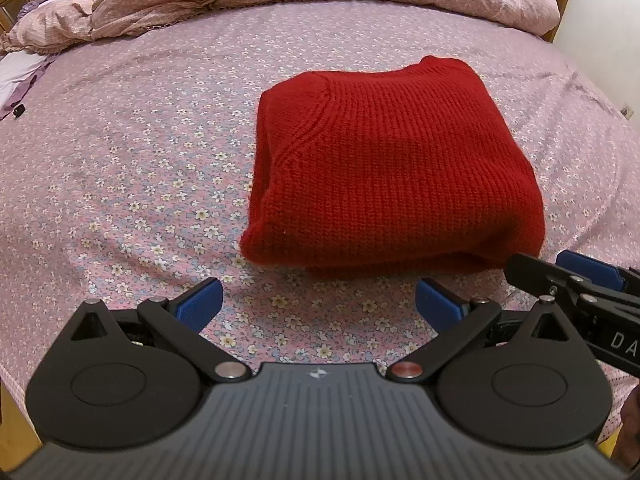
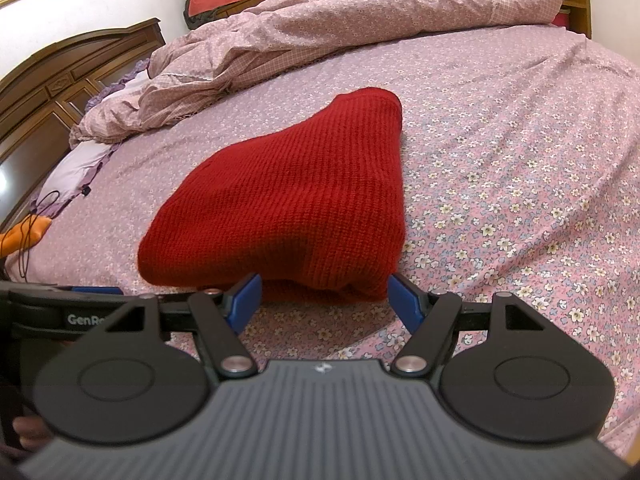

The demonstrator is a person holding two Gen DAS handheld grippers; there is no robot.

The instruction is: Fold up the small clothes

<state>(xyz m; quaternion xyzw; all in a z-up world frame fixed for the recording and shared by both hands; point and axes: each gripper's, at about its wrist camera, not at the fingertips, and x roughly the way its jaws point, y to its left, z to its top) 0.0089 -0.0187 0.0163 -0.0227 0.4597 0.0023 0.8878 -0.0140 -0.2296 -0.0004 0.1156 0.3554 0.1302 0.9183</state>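
We see a red knitted sweater point(image 1: 392, 168), folded into a thick rectangle, lying on the bed point(image 1: 120, 160), whose sheet is pink with small flowers. Behind it a rumpled duvet point(image 2: 360, 12) in the same print is piled along the far side, with a dark wooden headboard point(image 2: 60, 80) and white walls beyond. Bare sheet lies on every side of the sweater, with wide room to its left and right. Our left gripper point(image 1: 318, 304) hovers just short of the sweater's near edge, fingers point(image 1: 200, 304) spread wide and empty. Our right gripper point(image 2: 324, 300) has its fingers point(image 2: 404, 300) parted and empty too, flanking the near fold; we cannot tell whether they touch it.
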